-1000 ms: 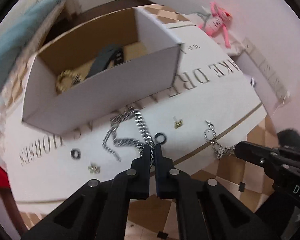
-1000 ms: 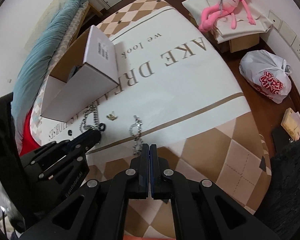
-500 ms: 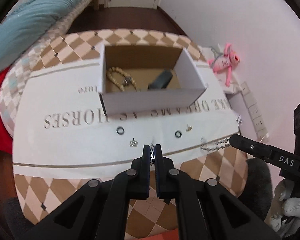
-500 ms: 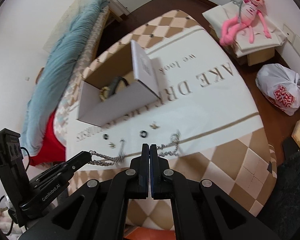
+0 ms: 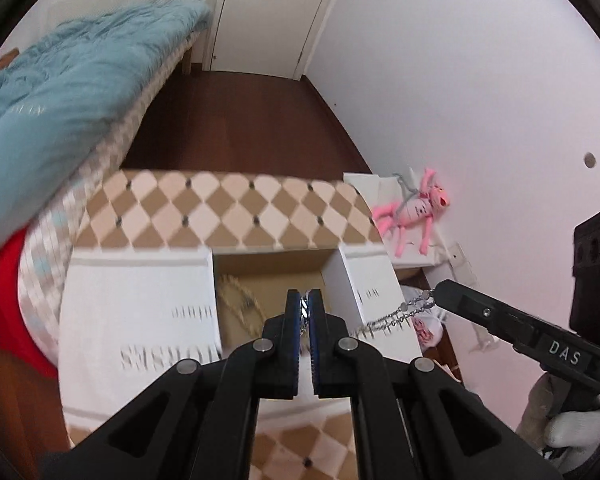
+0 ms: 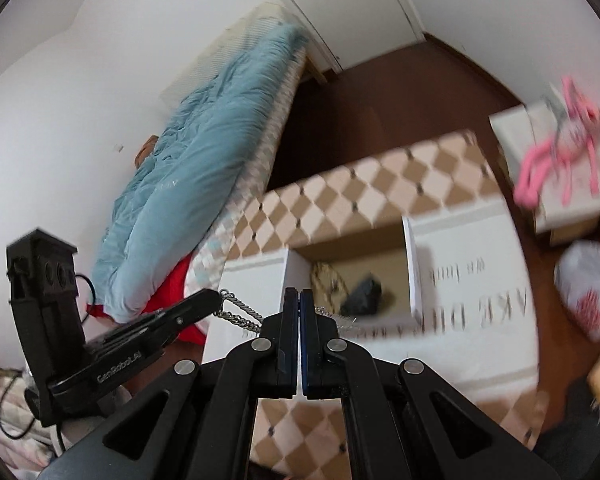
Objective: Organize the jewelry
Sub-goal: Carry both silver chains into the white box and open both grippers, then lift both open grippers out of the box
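This is a bedroom in a home. A bed [image 6: 260, 128] with a fluffy blue blanket [image 5: 52, 92] is sitting on the left. A pink stuffed toy [image 5: 412, 212] is lying on the right. A white door [image 5: 276, 12] is standing far back.

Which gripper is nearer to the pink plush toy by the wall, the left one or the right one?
Right. The right gripper holds its chain end on the side toward the pink plush toy. The left gripper grips the other end over the open box, farther from the toy.
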Tool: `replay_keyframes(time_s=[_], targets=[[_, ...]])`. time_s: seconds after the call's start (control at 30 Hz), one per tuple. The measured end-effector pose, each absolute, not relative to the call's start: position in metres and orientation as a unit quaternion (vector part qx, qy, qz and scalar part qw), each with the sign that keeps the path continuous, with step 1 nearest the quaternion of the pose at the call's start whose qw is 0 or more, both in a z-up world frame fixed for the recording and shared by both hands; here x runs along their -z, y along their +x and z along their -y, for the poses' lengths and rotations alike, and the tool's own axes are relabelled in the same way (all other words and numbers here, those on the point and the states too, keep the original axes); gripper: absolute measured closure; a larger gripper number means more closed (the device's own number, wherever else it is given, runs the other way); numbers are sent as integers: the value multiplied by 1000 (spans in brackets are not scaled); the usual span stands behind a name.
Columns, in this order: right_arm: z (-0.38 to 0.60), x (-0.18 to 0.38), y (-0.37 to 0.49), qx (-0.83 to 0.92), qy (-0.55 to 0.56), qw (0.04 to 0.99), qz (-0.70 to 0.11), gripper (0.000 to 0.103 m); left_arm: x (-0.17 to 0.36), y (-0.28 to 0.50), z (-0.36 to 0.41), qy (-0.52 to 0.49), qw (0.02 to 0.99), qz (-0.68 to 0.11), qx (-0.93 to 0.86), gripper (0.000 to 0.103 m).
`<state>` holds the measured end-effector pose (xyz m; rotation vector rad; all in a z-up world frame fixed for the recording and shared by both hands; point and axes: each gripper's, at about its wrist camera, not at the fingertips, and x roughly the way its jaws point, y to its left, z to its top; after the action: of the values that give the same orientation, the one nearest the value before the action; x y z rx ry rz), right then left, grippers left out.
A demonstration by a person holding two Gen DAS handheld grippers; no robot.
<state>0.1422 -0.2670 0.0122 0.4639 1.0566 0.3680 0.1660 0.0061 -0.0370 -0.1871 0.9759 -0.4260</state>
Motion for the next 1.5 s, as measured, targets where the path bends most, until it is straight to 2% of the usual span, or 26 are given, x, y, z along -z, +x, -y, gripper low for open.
replay_keyframes(time_s=[0.2,0.47,0.73,0.77,0.8,0.83,0.87,0.9,0.93,1.0,1.07,1.13,1.2,1.3,1.4,1.5], targets=[[249,-1,203,-162,165,826,-514,103,62,231,1,-75,840,-500,196,102],[240,57,257,-133,121,799,-574,103,115,283,19,-70,796,-566,204,101],[238,94,277,-118,82,764,-630,101,119,301,24,-35,799,-580,156,94],[238,95,277,-115,79,763,-631,98,119,301,21,-32,802,-578,145,92],[238,96,276,-110,72,765,-630,84,119,299,17,-26,808,-574,134,82],[239,96,275,-107,66,766,-630,71,120,297,13,-22,812,-571,121,62],[239,97,273,-104,66,768,-629,45,121,295,8,-19,816,-568,106,49],[240,97,273,-103,66,768,-628,30,122,292,4,-14,820,-564,90,29],[241,97,270,-95,61,773,-625,30,122,288,-1,-8,826,-558,74,23],[241,96,265,-79,44,781,-618,30,126,280,-9,8,833,-552,40,22],[241,97,259,-56,24,784,-618,30,132,272,-16,14,833,-553,18,13],[238,97,250,-36,3,788,-614,24,138,258,-21,6,834,-551,16,3],[235,98,241,-21,-18,793,-609,6,143,246,-23,2,835,-550,17,2],[234,101,228,-13,-19,794,-608,5,148,232,-20,-1,835,-550,25,0],[235,107,216,-3,-17,796,-605,0,152,221,-19,-3,836,-549,26,0],[235,109,206,2,-15,795,-607,0,150,212,-18,-5,841,-541,22,0]])
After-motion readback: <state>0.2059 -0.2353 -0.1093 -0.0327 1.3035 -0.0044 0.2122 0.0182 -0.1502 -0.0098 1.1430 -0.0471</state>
